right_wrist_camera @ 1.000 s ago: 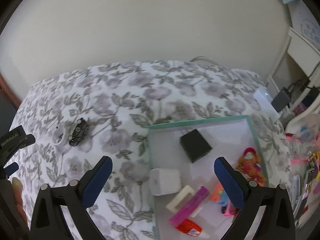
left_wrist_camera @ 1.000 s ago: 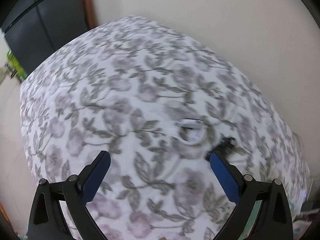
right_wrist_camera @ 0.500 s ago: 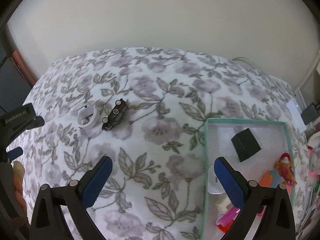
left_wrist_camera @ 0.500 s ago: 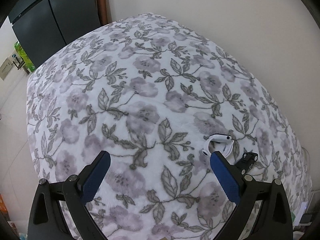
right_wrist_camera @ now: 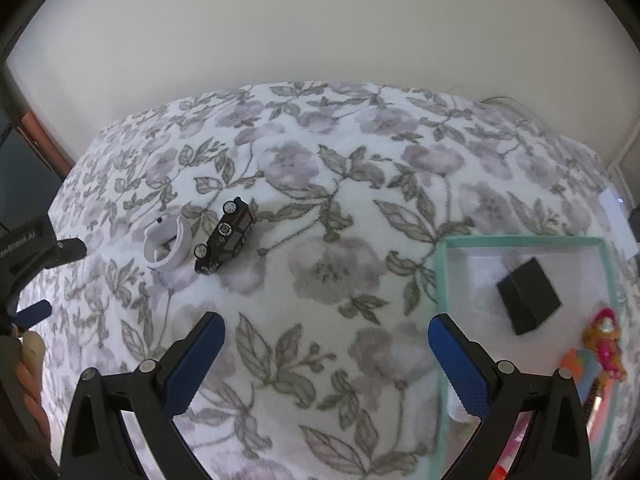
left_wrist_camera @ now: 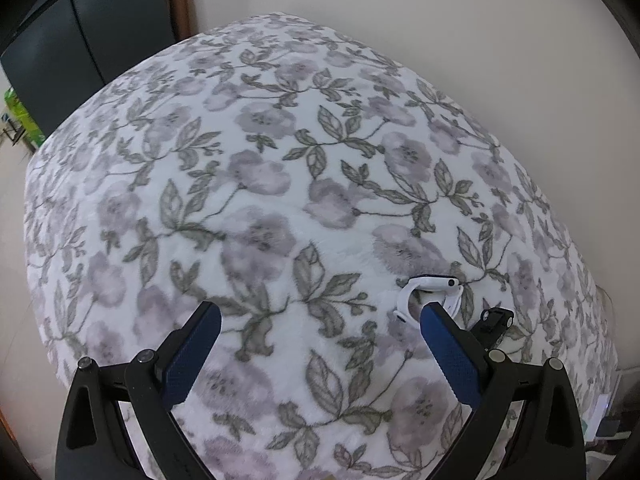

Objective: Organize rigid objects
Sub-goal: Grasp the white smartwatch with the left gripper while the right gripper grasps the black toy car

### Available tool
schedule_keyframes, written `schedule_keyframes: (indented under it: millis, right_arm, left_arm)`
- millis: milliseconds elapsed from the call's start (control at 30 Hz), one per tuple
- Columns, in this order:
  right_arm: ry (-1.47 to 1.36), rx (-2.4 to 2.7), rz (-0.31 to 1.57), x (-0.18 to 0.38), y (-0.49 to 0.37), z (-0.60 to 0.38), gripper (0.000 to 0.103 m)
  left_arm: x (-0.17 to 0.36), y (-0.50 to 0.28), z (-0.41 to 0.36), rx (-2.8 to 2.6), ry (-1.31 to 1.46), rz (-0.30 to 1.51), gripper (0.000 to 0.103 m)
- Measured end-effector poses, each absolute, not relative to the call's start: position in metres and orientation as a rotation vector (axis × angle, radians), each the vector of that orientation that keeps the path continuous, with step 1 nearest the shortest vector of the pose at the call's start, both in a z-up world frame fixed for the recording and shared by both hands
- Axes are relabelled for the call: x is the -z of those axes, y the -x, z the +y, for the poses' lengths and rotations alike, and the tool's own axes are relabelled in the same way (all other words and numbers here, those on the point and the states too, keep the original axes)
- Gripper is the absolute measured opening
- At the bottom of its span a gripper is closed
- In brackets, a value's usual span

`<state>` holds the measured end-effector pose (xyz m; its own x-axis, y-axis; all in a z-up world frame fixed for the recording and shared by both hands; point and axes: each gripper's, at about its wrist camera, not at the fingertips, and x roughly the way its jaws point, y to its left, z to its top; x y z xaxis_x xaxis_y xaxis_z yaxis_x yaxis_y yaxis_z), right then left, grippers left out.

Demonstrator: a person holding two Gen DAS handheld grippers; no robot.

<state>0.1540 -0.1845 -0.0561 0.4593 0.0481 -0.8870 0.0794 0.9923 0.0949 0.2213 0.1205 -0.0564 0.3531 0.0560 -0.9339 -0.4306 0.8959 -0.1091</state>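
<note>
Toy car: one, black, on the flowered bed, long axis diagonal, ahead-left of the right gripper.
White watch: one, just beside the car, at the left gripper right fingertip.
Nearer: left gripper, I judge.
Jaws: both pairs wide apart, empty.
Tray: one, teal-rimmed, holding a black box.

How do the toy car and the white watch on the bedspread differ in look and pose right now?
The toy car is dark, boxy and solid, with pale wheels; the white watch is a curved open loop. The car lies tipped on its side with its wheels showing, while the watch rests on the edge of its curled strap. The car lies nearer the green-rimmed tray than the watch does. Both lie side by side on the floral bedspread, outside the tray, and neither is held.
</note>
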Motion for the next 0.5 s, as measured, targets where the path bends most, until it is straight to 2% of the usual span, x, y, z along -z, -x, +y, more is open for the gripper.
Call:
schedule_keyframes:
  millis: [500]
  right_arm:
    - [-0.144, -0.096, 1.041, 0.08, -0.201, -0.142, 0.103]
  left_arm:
    - [0.094, -0.25, 0.114, -0.214, 0.386, 1.202, 0.1]
